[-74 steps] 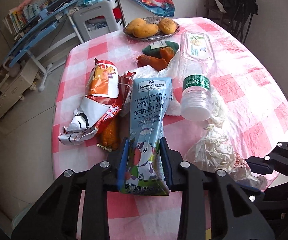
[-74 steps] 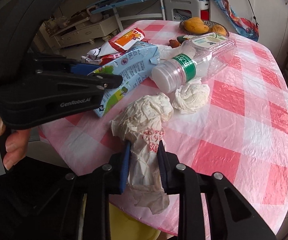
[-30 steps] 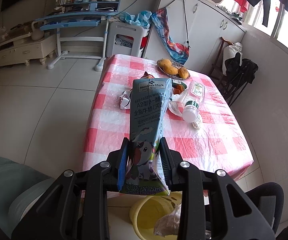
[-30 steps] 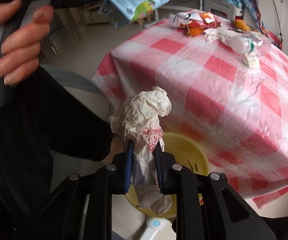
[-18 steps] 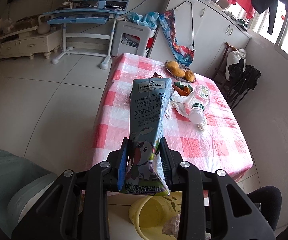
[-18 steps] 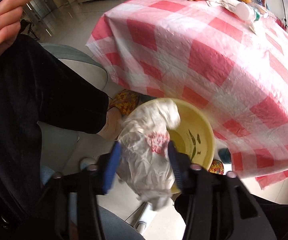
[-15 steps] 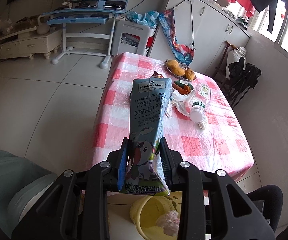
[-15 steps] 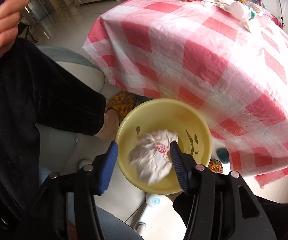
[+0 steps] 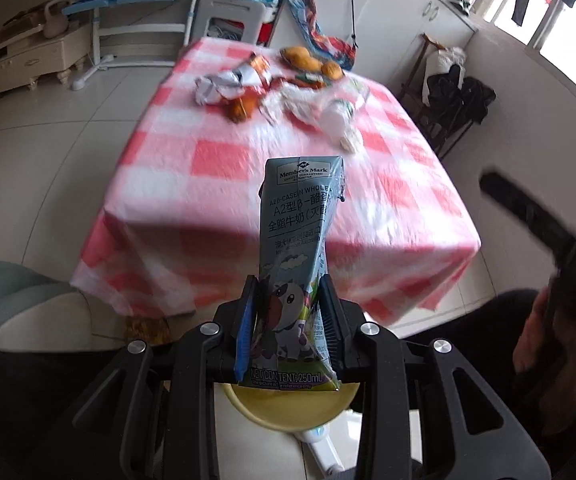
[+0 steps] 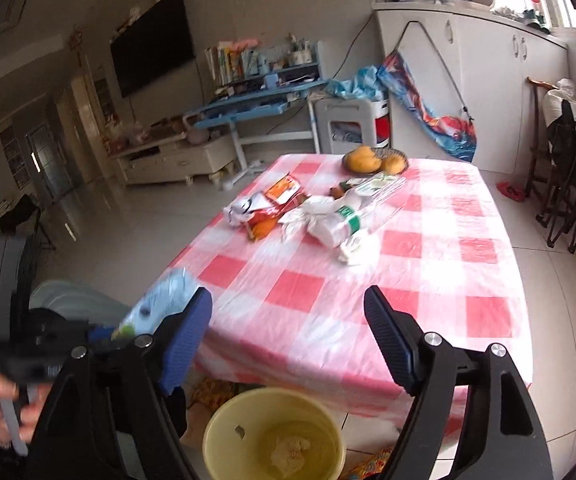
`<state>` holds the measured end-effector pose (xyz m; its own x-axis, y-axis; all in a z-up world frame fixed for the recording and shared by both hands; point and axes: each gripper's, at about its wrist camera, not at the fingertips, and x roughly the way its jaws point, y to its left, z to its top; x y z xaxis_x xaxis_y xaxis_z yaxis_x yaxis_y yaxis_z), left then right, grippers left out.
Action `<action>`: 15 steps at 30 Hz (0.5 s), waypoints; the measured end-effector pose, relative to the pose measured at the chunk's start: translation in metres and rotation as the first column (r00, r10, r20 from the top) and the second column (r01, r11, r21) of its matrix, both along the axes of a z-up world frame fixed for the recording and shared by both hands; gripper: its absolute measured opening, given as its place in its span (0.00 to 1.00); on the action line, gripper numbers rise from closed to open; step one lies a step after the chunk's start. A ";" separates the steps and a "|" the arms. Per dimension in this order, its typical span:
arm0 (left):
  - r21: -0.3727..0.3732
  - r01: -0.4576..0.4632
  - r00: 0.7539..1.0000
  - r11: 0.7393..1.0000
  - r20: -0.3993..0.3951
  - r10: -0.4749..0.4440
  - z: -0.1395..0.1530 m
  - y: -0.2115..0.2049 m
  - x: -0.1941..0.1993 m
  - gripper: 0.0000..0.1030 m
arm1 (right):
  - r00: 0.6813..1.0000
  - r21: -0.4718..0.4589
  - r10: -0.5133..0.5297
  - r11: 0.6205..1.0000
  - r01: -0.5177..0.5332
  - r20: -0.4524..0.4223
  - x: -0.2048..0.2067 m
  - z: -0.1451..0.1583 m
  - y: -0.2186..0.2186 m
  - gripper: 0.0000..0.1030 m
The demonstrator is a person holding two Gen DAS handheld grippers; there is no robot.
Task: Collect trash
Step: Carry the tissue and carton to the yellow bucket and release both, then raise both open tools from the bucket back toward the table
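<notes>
Left gripper (image 9: 288, 320), its two pads pinching the lower part of a milk carton (image 9: 298, 264), holds the carton upright in the air, just above a yellow bin (image 9: 292, 410) that stands on the floor at the near end of the table (image 9: 216, 160); in the right wrist view the same carton appears blurred at the left edge, and whether it is squarely over the bin's mouth cannot be told. Right gripper (image 10: 288, 340), its jaws having just been opening, stands spread wide with nothing between the pads. Below it the yellow bin (image 10: 216, 432) already contains a crumpled paper wad (image 10: 288, 454), so one piece of trash counts as collected; the carton is judged to be the second, carried but not yet released. Left on the pink checked tablecloth, towards the far end of the table, are a crumpled snack wrapper (image 10: 264, 204), a plastic bottle (image 10: 352, 216) lying on its side with a green label, a white tissue wad (image 10: 354, 250) just beside the bottle's cap, and some orange peel or scraps near the wrapper. A plate of fruit (image 10: 374, 162) at the far edge is judged not to be trash. By this reading the task is under halfway: one item binned, one in transit, at least three more to fetch.
</notes>
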<state>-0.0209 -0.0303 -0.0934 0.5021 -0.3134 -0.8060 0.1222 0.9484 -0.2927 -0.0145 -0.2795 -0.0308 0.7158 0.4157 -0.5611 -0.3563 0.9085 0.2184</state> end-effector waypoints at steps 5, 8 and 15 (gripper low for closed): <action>0.131 0.140 0.976 0.981 -0.188 -0.115 -0.046 -0.035 -0.022 0.29 | 0.999 0.030 -0.034 0.999 0.033 0.012 0.001 0.006 0.003 0.73; 0.187 0.171 0.960 0.967 -0.252 -0.121 -0.063 -0.040 -0.022 0.33 | 1.000 -0.006 0.004 1.000 -0.004 0.013 0.002 0.004 0.015 0.74; 0.210 0.117 0.985 0.971 -0.150 -0.086 -0.048 -0.037 -0.021 0.58 | 0.999 -0.112 0.037 0.993 -0.035 0.016 0.001 -0.009 0.035 0.77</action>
